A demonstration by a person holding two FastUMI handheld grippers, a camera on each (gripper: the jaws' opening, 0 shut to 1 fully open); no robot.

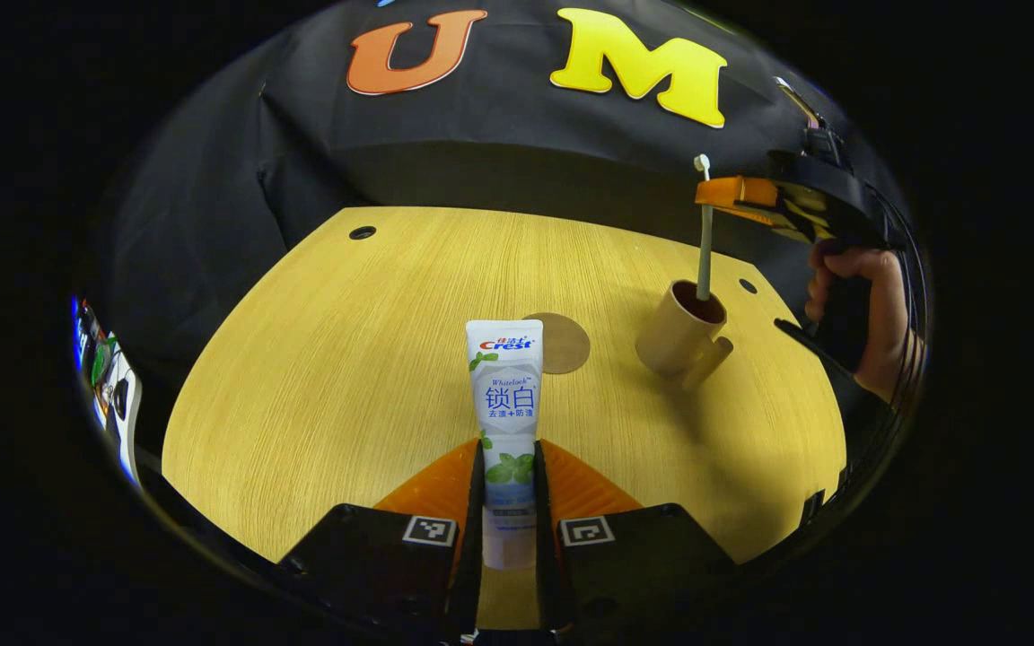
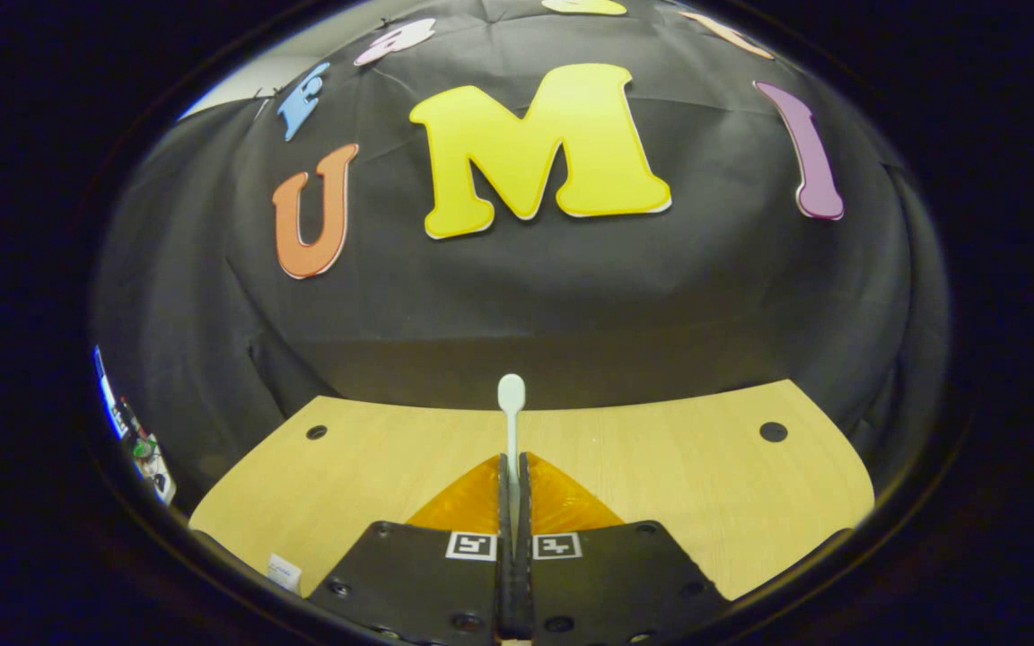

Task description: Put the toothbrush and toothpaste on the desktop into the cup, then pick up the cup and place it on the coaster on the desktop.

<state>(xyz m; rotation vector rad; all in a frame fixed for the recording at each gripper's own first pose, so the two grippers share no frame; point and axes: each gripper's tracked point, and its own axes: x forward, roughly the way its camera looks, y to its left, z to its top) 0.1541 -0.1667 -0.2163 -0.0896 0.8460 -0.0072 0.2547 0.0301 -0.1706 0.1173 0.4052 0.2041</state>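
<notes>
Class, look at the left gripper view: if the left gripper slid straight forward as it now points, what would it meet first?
Probably the round coaster, lying just beyond the toothpaste tube that the left gripper clamps; the depth is unclear.

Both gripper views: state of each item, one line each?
toothpaste tube: clamped in left gripper, off the cup
toothbrush: clamped in right gripper, lower end in the cup
cup: upright on the desktop, beside the coaster
coaster: bare
</notes>
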